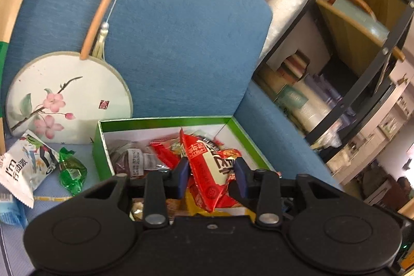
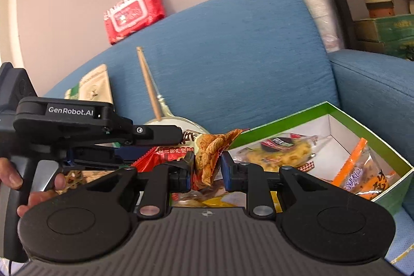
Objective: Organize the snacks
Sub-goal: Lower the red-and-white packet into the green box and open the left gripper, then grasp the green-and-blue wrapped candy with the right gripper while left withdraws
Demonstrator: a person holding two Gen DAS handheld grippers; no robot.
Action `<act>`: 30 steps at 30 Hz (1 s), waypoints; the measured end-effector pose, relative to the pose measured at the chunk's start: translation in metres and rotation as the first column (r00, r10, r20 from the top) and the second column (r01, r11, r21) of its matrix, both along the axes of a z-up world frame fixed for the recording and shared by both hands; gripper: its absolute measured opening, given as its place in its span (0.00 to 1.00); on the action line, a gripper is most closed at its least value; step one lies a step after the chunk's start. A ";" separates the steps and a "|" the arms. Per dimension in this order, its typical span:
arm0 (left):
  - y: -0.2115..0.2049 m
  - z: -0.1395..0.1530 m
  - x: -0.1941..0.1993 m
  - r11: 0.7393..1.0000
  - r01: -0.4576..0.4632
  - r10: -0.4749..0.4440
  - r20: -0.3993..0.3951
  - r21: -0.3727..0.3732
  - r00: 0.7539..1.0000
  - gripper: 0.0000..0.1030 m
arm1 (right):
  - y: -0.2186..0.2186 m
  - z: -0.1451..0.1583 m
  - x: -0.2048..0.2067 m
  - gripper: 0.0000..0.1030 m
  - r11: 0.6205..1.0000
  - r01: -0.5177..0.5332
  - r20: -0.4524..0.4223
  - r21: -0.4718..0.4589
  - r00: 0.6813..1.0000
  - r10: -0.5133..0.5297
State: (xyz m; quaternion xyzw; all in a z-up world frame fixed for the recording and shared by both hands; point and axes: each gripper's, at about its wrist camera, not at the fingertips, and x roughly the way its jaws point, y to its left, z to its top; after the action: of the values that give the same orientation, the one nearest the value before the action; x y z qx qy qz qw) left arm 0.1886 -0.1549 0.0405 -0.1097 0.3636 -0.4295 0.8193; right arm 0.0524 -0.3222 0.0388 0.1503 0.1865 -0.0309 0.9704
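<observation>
I had my left gripper [image 1: 211, 170] clamped on a red foil packet [image 1: 207, 167] and my right gripper [image 2: 207, 168] on an orange crisp packet [image 2: 209, 154] above the half-filled green cardboard box [image 1: 165, 120], a white pouch [image 1: 23, 167] and green candy [image 1: 72, 170] left outside.

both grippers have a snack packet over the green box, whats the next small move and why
Probably open the left gripper and let the red packet drop. It already hangs over the green box, above other snacks lying inside, so no more travel seems needed. The right gripper holds an orange packet near the box's edge and could follow.
</observation>
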 end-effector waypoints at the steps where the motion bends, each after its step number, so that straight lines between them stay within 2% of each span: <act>1: -0.003 -0.005 0.002 0.999 -0.017 0.017 -0.003 0.041 1.000 0.76 | 0.003 -0.004 0.003 0.47 0.999 0.015 -0.020 -0.038 1.000 -0.016; 2: -0.003 -0.010 0.003 0.996 -0.050 0.050 0.001 0.077 0.999 1.00 | 0.005 -0.009 0.006 0.51 0.996 0.030 -0.050 -0.078 0.998 -0.034; 3: -0.002 -0.014 0.002 0.991 -0.088 0.087 0.014 0.098 0.996 1.00 | 0.008 -0.014 0.009 0.55 0.994 0.025 -0.079 -0.110 0.996 -0.034; 5: 0.004 -0.020 0.001 0.990 -0.101 0.100 0.016 0.100 0.995 1.00 | 0.015 -0.015 0.012 0.55 0.987 0.013 -0.105 -0.159 0.994 -0.030; 7: 0.011 -0.023 0.001 0.989 -0.109 0.110 0.001 0.103 0.994 1.00 | 0.020 -0.012 0.009 0.55 0.980 0.005 -0.083 -0.200 0.996 -0.022; 10: 0.025 -0.018 -0.002 0.988 -0.120 0.120 0.006 0.094 0.993 1.00 | 0.023 -0.005 0.002 0.57 0.983 -0.006 -0.044 -0.181 0.999 -0.002; 12: 0.037 -0.010 -0.007 0.988 -0.130 0.128 0.027 0.083 0.991 1.00 | 0.027 -0.002 -0.004 0.64 0.983 -0.024 -0.025 -0.180 1.000 0.020; 14: 0.051 -0.002 -0.016 0.985 -0.157 0.153 0.051 0.077 0.987 1.00 | 0.035 0.000 -0.011 0.84 0.981 -0.046 -0.008 -0.187 0.999 0.045; 16: 0.066 0.005 -0.023 0.977 -0.201 0.196 0.074 0.069 0.978 1.00 | 0.046 0.002 -0.015 0.94 0.977 -0.083 0.001 -0.197 0.996 0.085; 18: 0.084 0.007 -0.030 0.966 -0.247 0.240 0.093 0.075 0.966 1.00 | 0.057 0.002 -0.018 0.94 0.970 -0.138 -0.002 -0.198 0.990 0.141; 20: 0.103 0.005 -0.034 0.954 -0.286 0.276 0.104 0.092 0.955 1.00 | 0.070 -0.001 -0.019 1.00 0.963 -0.187 -0.006 -0.194 0.982 0.190; 23: 0.126 -0.001 -0.034 0.931 -0.337 0.321 0.127 0.140 0.939 1.00 | 0.088 -0.007 -0.017 1.00 0.946 -0.255 -0.037 -0.199 0.967 0.252; 28: 0.147 -0.022 -0.016 0.881 -0.430 0.400 0.175 0.197 0.900 1.00 | 0.110 -0.018 -0.016 1.00 0.921 -0.323 -0.089 -0.217 0.946 0.311; 30: 0.149 -0.033 -0.003 0.875 -0.437 0.412 0.154 0.206 0.898 1.00 | 0.112 -0.019 -0.016 1.00 0.920 -0.337 -0.095 -0.200 0.941 0.324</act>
State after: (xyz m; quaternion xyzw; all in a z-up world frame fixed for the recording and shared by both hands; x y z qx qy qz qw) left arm 0.1855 -0.0057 0.0078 -0.0662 0.3351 -0.1981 0.9187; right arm 0.0364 -0.2102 0.0196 0.0106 0.2336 0.1088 0.9662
